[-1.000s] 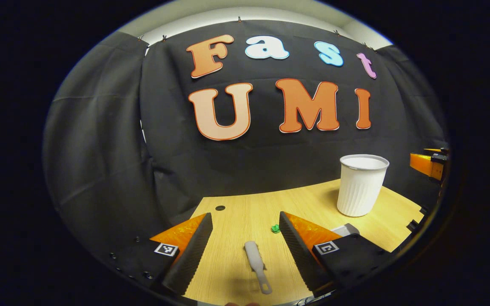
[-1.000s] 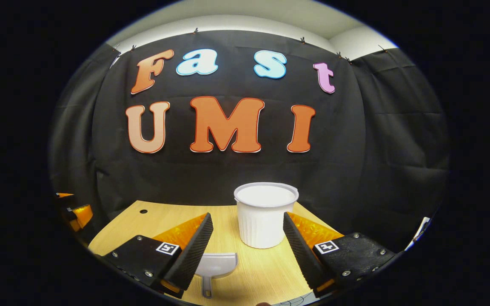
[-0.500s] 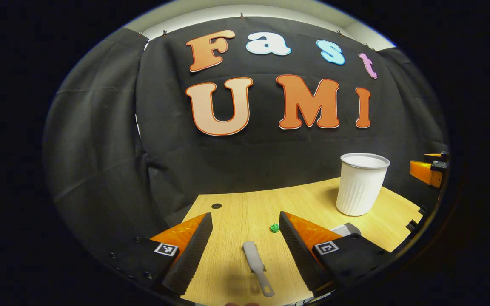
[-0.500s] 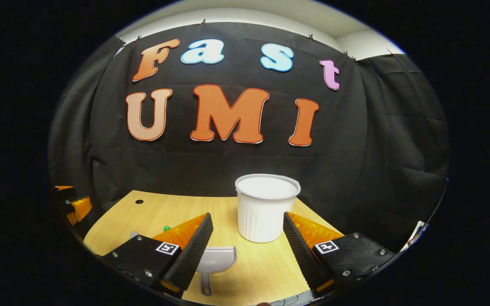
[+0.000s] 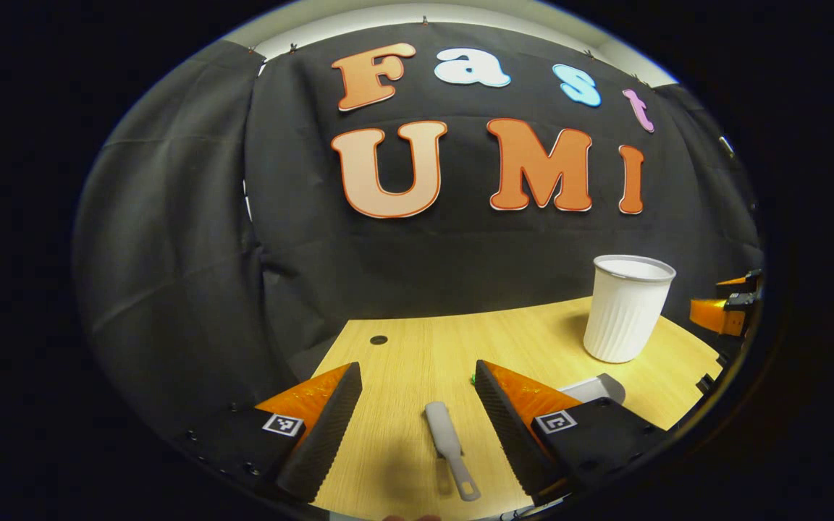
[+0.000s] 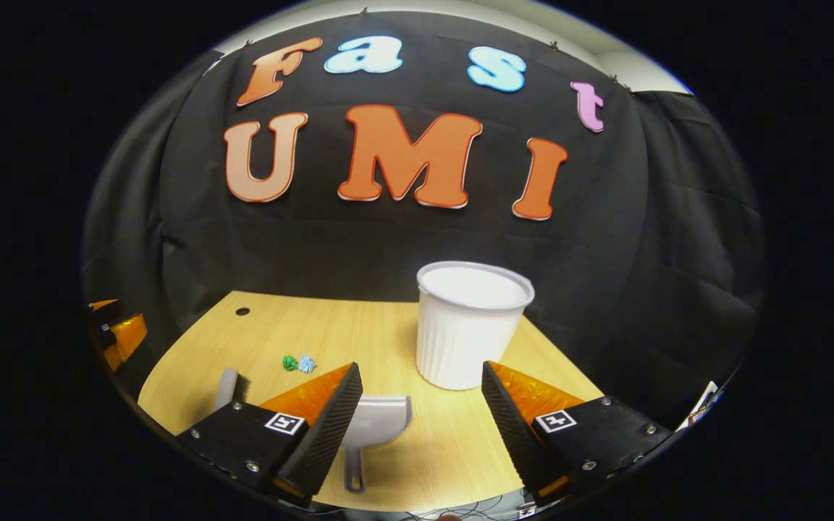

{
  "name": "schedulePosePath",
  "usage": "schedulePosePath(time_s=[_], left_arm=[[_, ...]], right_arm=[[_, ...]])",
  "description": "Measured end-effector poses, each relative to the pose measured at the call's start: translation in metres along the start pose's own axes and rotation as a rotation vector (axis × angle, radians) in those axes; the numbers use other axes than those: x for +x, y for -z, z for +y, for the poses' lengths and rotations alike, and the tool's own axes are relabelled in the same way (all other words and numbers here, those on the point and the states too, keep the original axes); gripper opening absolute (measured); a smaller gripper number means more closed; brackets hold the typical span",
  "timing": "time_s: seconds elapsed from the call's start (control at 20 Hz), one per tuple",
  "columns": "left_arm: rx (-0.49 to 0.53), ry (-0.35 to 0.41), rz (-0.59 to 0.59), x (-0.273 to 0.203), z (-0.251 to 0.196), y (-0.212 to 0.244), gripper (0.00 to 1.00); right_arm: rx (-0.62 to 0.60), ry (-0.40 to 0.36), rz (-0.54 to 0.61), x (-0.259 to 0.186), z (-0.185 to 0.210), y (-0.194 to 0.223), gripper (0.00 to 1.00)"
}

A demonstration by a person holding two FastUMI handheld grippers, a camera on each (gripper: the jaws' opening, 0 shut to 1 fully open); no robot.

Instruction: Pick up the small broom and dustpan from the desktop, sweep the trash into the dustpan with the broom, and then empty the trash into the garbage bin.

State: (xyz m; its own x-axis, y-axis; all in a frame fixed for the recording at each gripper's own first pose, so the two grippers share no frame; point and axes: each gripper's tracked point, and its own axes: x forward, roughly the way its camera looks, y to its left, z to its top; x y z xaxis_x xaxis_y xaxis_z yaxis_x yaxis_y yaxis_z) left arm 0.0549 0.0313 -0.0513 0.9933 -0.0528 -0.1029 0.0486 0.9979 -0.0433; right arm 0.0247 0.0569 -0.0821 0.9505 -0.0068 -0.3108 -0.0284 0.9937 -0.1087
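Both approaching, nothing grasped yet. Left gripper [image 5: 417,427] spread wide, now lower and nearer over the small broom [image 5: 448,447] flat on the desktop [image 5: 402,362]. Right gripper [image 6: 417,427] likewise apart, dustpan [image 6: 377,427] closer, trash [image 6: 298,363] newly visible, garbage bin [image 6: 469,329] ahead.

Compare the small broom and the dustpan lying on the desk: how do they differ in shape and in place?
The broom is a narrow stick; the dustpan widens into a flat scoop. The broom lies between the left tongs, the dustpan by the right tongs, nearer the white bin. Both are pale grey, flat on the desk, ungrasped, handles toward the cameras.
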Motion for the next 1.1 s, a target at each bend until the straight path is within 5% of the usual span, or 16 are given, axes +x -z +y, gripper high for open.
schedulePosePath(time_s=[0.7, 1.1], left_arm=[[-0.029, -0.059, 0.112, 0.037, 0.051, 0.052, 0.98], [-0.018, -0.059, 0.176, 0.05, 0.053, 0.075, 1.0]], right_arm=[[-0.145, -0.135, 0.469, 0.052, 0.076, 0.12, 1.0], [-0.082, -0.143, 0.727, 0.066, 0.081, 0.193, 1.0]])
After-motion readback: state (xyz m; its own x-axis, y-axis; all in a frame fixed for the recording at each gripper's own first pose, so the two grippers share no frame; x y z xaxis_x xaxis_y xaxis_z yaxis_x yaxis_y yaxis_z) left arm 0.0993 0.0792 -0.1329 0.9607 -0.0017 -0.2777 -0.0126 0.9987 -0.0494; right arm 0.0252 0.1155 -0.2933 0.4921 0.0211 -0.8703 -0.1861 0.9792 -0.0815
